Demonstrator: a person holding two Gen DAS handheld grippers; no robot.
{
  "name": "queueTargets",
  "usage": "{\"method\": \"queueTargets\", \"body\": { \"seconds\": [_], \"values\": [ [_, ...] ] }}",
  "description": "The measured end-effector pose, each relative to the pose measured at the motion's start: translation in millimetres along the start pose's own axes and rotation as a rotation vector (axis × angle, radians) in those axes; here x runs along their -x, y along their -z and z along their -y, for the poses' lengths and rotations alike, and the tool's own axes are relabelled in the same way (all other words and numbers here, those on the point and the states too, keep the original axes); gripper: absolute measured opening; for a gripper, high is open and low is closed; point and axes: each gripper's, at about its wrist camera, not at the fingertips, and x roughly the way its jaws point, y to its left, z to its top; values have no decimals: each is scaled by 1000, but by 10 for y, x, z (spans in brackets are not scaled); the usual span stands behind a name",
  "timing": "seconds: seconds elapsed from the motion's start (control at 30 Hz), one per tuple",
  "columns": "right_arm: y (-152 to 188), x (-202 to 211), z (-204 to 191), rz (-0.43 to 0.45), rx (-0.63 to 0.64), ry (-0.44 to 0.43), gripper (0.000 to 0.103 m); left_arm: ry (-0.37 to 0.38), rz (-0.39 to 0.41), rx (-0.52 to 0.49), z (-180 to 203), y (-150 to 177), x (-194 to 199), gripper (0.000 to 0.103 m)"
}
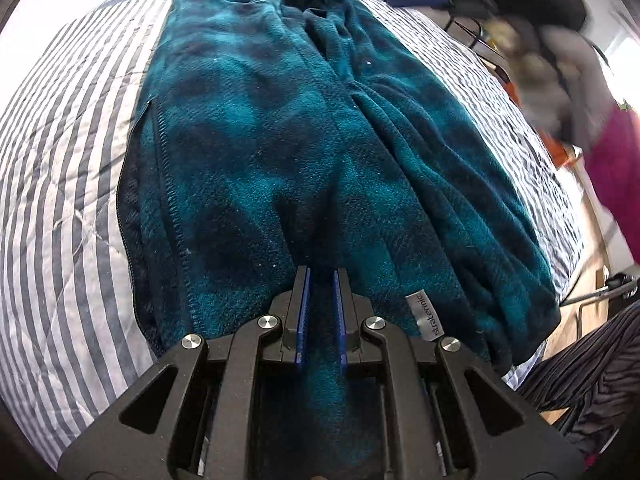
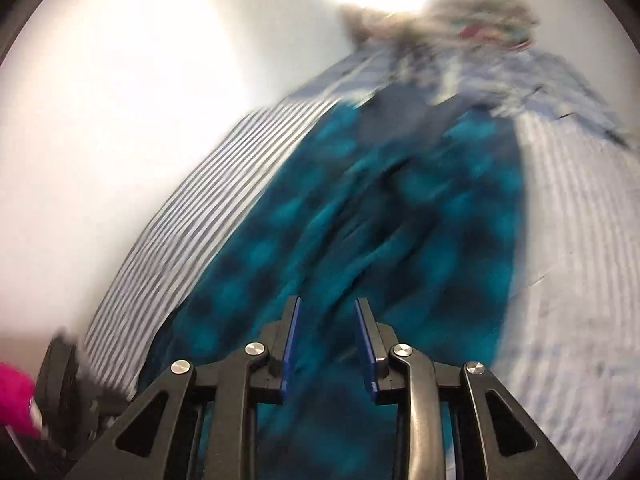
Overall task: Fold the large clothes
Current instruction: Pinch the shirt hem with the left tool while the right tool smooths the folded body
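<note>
A teal and dark blue checked fleece jacket [image 1: 272,128] lies lengthwise on a striped bedspread [image 1: 68,184], folded into a long strip, with a grey label [image 1: 424,316] at its near hem. My left gripper [image 1: 322,276] sits over the near hem with its blue pads a narrow gap apart and fleece between them. In the blurred right wrist view the same fleece [image 2: 400,224] stretches away. My right gripper [image 2: 327,304] is open just above it, holding nothing.
The bed's right edge [image 1: 568,216] drops to a wooden floor. Dark gear and a pile of clothes [image 1: 552,52] stand beyond it. A pink sleeve [image 1: 616,168] shows at the right. A heap of laundry [image 2: 472,28] lies at the bed's far end.
</note>
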Motion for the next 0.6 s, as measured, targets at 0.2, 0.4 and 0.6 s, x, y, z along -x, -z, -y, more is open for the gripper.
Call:
{"method": "queueTargets", "body": {
  "seconds": [0.2, 0.4, 0.6],
  "values": [
    [-459, -484, 377, 22, -77, 153, 28, 11, 8, -20, -14, 0, -19, 9],
    [-576, -1142, 410, -39, -109, 156, 27, 13, 32, -47, -1, 42, -15, 10],
    [-539, -1246, 423, -68, -88, 167, 27, -1, 62, -76, 43, 121, 7, 10]
  ]
}}
